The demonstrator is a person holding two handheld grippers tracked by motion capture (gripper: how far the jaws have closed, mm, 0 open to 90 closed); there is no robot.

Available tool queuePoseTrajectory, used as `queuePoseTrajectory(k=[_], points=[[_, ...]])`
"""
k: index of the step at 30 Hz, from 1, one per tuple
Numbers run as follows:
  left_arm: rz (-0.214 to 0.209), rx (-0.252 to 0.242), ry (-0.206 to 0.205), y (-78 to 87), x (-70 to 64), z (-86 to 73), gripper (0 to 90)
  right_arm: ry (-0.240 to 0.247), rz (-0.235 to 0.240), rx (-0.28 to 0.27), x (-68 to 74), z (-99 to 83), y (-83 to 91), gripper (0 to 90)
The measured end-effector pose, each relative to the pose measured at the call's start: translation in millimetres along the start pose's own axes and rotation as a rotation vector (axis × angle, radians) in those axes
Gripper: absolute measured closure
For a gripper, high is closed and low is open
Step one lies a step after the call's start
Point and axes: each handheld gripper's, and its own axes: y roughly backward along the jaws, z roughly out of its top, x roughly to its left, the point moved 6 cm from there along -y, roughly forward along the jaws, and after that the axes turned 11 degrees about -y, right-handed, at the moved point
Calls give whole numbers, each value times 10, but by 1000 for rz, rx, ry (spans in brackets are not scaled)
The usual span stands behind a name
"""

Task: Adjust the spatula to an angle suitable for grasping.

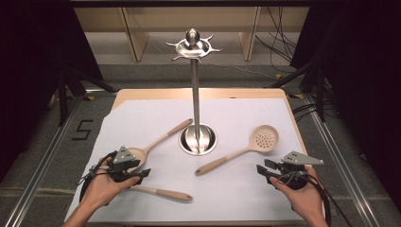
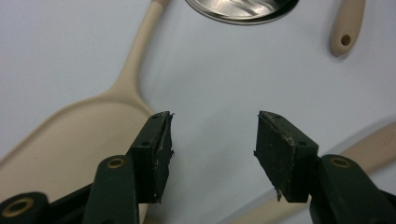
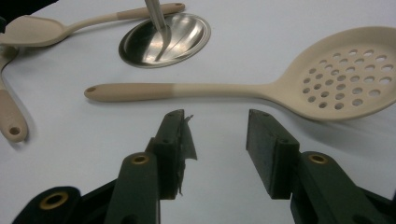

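A steel utensil stand (image 1: 194,90) with hooks at its top rises from a round base (image 1: 198,138) mid-table. A beige solid spoon (image 1: 142,151) lies left of the base, a beige slotted spoon (image 1: 265,137) to its right. A third beige utensil's handle (image 1: 161,193) lies front left. My left gripper (image 1: 139,174) hovers open beside the solid spoon's bowl (image 2: 70,135), nothing between its fingers. My right gripper (image 1: 265,169) is open too, just short of the slotted spoon's handle (image 3: 154,91).
A white sheet (image 1: 142,118) covers the wooden table (image 1: 203,93). The third utensil's handle (image 2: 369,144) runs under the left gripper's right jaw. Dark tripod legs and cables stand on the floor around the table.
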Motion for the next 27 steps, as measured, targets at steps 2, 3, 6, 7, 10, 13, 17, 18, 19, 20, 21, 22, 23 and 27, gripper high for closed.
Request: queuePoseTrajectory(k=[2, 3, 6, 7, 10, 13, 17, 18, 19, 20, 21, 22, 23, 27], points=[[10, 7, 7, -9, 15, 7, 450, -7, 0, 8, 5, -7, 2, 582], [3, 22, -5, -2, 19, 18, 450, -3, -5, 19, 0, -13, 12, 582], [16, 0, -14, -8, 33, 87, 448, 36, -6, 0, -38, -3, -1, 584], [5, 18, -29, 2, 40, 94, 447, -10, 11, 3, 17, -8, 5, 583], [-12, 48, -35, -12, 79, 124, 450, 62, -17, 16, 3, 15, 18, 588], [-30, 95, -49, -82, 114, 156, 456, 58, -11, 19, 45, 27, -10, 594], [-48, 159, -75, -233, 203, 179, 455, 48, 31, 25, 119, 74, -12, 594], [-50, 176, -81, -272, 233, 186, 453, 64, 23, 34, 115, 82, -5, 594], [-54, 199, -91, -308, 269, 196, 453, 64, 23, 34, 115, 82, -5, 594], [-61, 225, -101, -358, 316, 213, 452, 48, 30, 44, 123, 74, -6, 595], [-65, 240, -113, -389, 349, 224, 449, 41, 43, 35, 120, 73, -26, 595], [-76, 266, -138, -425, 393, 240, 449, 38, 47, 35, 117, 70, -32, 596], [-85, 267, -151, -490, 432, 265, 448, 50, 29, 50, 94, 65, -22, 596], [-129, 288, -193, -641, 526, 347, 453, 54, 32, 50, 102, 65, -16, 595]])
